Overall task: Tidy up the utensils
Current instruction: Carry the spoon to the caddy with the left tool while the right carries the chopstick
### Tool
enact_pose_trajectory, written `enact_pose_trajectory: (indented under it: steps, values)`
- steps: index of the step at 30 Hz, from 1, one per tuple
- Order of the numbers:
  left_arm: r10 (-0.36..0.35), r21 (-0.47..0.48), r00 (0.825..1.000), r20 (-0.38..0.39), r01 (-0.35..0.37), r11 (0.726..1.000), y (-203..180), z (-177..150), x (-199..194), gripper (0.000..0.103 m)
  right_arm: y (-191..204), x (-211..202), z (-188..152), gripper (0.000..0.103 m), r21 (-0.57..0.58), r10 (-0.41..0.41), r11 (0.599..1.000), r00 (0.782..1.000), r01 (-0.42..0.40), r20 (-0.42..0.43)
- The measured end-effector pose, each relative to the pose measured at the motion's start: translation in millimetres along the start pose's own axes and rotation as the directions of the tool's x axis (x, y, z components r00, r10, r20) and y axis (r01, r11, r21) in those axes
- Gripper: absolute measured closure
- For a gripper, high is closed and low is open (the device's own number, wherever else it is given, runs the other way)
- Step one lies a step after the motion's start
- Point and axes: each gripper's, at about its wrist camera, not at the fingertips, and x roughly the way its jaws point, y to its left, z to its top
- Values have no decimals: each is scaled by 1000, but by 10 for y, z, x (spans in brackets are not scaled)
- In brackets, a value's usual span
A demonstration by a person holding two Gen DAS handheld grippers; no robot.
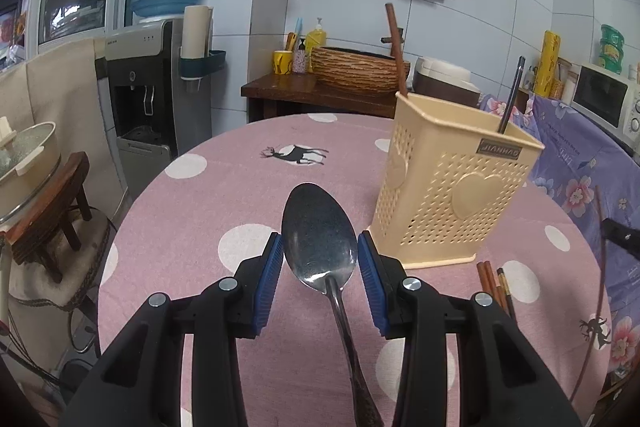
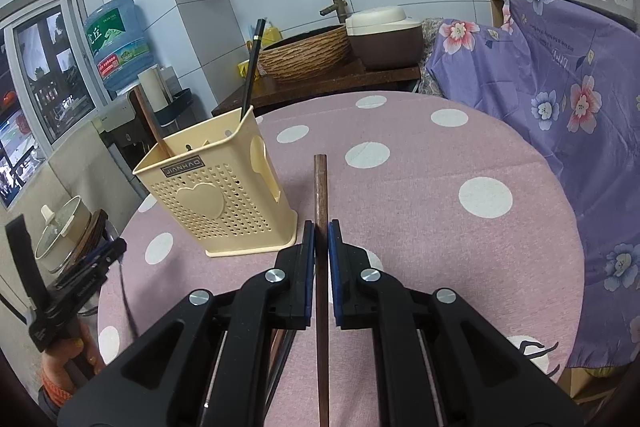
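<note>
While both grippers carry utensils above the pink dotted tablecloth (image 2: 460, 155), the nearest risk sits in the grips themselves. The left gripper (image 1: 320, 259) has its blue pads on either side of the steel spoon (image 1: 320, 235), pressing the widest part of the bowl; that curved, slick metal could likely slide or swivel if the hand tilts. The right gripper (image 2: 321, 247) is clamped tight on a brown chopstick (image 2: 321, 195), which juts forward at 12 o'clock and trails back beneath the jaws, so the long lever could twist in the pads or strike a rim.

Farther out, the cream perforated holder (image 1: 452, 187) stands at 2 o'clock in the left view and 10 o'clock in the right. It already holds a brown stick (image 1: 396, 47) and a dark utensil handle (image 1: 512, 95); these lean across the opening and may block an incoming piece. A knock on the light holder could tip it. More chopsticks (image 1: 494, 283) lie on the cloth just beside its base, at 4 o'clock.
</note>
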Motion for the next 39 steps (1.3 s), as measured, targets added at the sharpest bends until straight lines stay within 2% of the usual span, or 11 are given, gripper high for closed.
enact_pose_trajectory:
  steps: [8,19,27,32,35,39]
  values:
    - [3,-12,1000,-13,-3,1000,57,-57,29,64,12,-89,19,95,-3,-12,1000,1000,12,22]
    - [-19,1,995,94,19,1000,17,151,-320,65,61,-221,128,95,-19,16,1000,999,-15,49]
    - [-88,-26,992,89,91,996,27,306,-360,65,83,-345,279,95,-27,59,998,996,-57,65]
    - [-152,-22,975,162,158,987,-44,752,-556,65,273,-535,658,95,-79,98,993,986,-87,135]
    - [-189,-2,950,249,196,981,-167,1191,-735,65,494,-695,1032,95,-130,129,986,970,-104,205]
    - [-194,41,922,336,192,981,-400,1657,-828,65,822,-859,1610,95,-183,151,978,942,-98,300]
